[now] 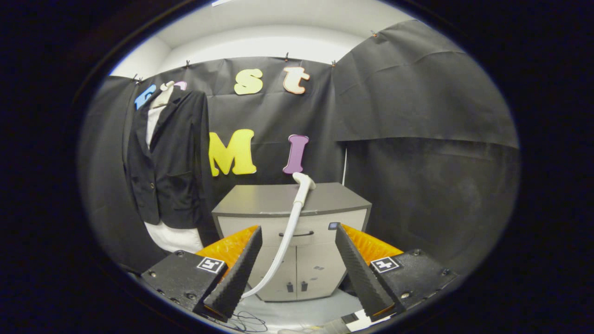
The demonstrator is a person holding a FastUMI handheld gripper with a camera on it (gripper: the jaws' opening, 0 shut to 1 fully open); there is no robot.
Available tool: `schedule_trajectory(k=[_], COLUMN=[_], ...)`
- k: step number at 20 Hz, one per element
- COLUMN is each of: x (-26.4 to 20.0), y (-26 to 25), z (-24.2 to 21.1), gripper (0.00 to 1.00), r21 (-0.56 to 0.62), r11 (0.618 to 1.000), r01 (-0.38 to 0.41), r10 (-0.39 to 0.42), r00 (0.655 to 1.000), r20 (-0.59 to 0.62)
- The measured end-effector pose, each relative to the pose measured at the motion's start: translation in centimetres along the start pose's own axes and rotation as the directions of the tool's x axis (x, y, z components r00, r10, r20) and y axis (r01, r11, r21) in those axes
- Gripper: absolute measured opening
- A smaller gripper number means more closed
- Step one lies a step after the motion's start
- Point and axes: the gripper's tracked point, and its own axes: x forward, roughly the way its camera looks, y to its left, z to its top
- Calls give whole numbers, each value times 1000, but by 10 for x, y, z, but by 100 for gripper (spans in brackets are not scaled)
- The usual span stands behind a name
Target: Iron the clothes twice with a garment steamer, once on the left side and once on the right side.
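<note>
Handheld gripper, camera's own view: two wedge-shaped jaws with ribbed, serrated inner faces, standing apart. Each is backed by an orange ridged plastic piece on a black plate carrying a square black-and-white marker and small screws.

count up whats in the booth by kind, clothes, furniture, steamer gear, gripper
clothes: 2, a black jacket over a white garment, hanging beside the cabinet
furniture: 1, a grey cabinet
steamer gear: 1, a white garment steamer whose head rests on the cabinet top, hose trailing down
gripper: 1, the gripper, fingers open around nothing
total: 5
</note>
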Motion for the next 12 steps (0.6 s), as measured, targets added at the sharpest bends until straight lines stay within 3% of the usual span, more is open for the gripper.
schedule_trajectory(k=[12], x=[192], y=[-26], z=[60], gripper=[99], r21=[5], r11=[999], r01=[-36], r10=[37], r00=[997], r20=[-63])
